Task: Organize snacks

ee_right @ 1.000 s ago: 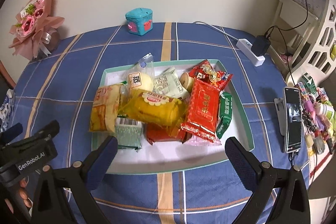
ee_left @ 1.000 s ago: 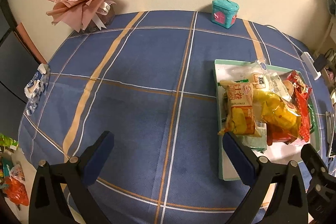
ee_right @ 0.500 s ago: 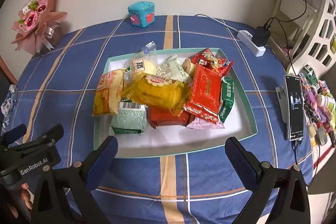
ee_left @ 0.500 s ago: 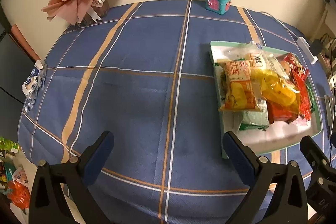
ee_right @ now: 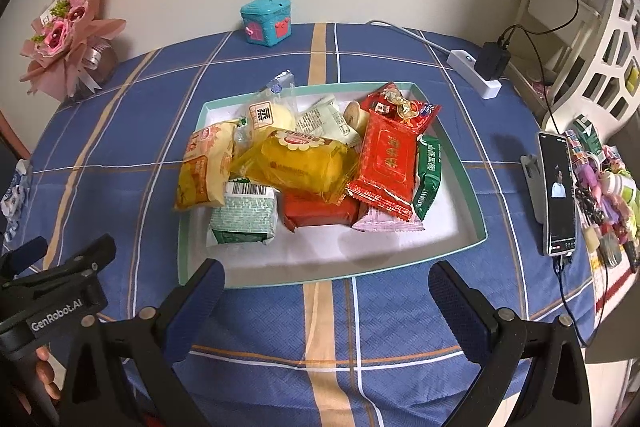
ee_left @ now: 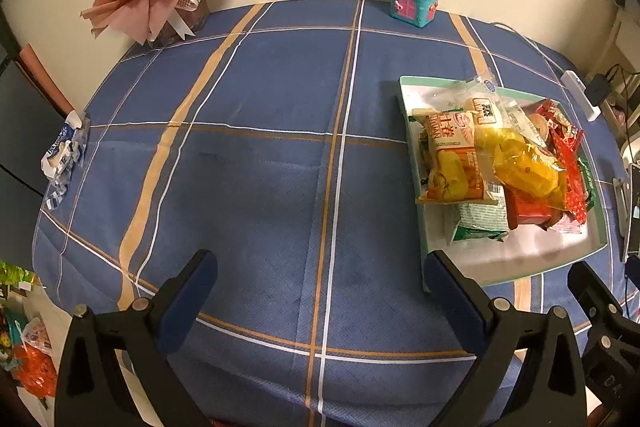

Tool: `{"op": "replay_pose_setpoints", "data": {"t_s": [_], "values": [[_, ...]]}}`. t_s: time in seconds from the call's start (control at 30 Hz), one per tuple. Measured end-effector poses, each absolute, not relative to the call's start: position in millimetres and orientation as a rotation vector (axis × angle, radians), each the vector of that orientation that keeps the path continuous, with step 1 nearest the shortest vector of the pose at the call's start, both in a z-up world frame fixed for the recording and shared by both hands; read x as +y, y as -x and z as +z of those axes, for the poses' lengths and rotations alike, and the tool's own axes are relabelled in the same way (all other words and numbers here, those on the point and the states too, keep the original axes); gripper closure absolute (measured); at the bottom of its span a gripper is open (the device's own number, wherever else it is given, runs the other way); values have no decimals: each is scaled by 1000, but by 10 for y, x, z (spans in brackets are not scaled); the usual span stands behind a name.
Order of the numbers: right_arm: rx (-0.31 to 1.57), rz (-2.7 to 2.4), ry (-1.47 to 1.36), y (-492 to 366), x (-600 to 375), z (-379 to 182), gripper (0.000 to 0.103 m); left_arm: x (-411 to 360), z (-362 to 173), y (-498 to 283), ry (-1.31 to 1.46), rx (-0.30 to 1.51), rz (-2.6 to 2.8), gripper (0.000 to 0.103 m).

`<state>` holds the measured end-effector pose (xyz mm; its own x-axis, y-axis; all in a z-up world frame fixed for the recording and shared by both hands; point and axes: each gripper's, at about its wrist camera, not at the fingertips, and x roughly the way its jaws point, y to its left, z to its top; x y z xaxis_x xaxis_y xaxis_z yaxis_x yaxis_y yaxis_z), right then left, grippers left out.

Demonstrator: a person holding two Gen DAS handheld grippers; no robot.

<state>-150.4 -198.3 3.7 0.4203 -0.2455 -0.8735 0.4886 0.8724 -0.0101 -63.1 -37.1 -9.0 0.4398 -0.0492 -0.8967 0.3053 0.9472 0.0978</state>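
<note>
Both grippers are backing away, I am noting; left gripper [ee_left: 320, 287] and right gripper [ee_right: 326, 287] gaping wide, empty; snack packets [ee_right: 304, 167] lying heaped in tray [ee_right: 460, 167].

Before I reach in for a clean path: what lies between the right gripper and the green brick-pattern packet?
Right wrist view: only the tray's near rim and bare white floor before the packet.

Your red packet [ee_right: 318, 211] lies mostly buried under the yellow packet [ee_right: 298, 165], so its label is unreadable. The pink packet [ee_right: 386, 222] shows only an edge beneath the large red packet [ee_right: 386, 163]. Your hand [ee_right: 38, 373] is largely cut off at the frame edge. Floor items [ee_left: 28, 359] beside the desk [ee_left: 260, 167] are too blurred to identify.
</note>
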Motion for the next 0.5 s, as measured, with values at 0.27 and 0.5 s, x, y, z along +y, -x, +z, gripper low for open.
{"op": "replay_pose_setpoints", "data": {"t_s": [0.27,0.5], "values": [[1017,-475,-266,1543,-1979,93,0,-335,-40,658,-254,1085,-229,0],[1017,-476,-267,1544,-1987,94,0,-329,-36,656,-255,1083,-231,0]]}}
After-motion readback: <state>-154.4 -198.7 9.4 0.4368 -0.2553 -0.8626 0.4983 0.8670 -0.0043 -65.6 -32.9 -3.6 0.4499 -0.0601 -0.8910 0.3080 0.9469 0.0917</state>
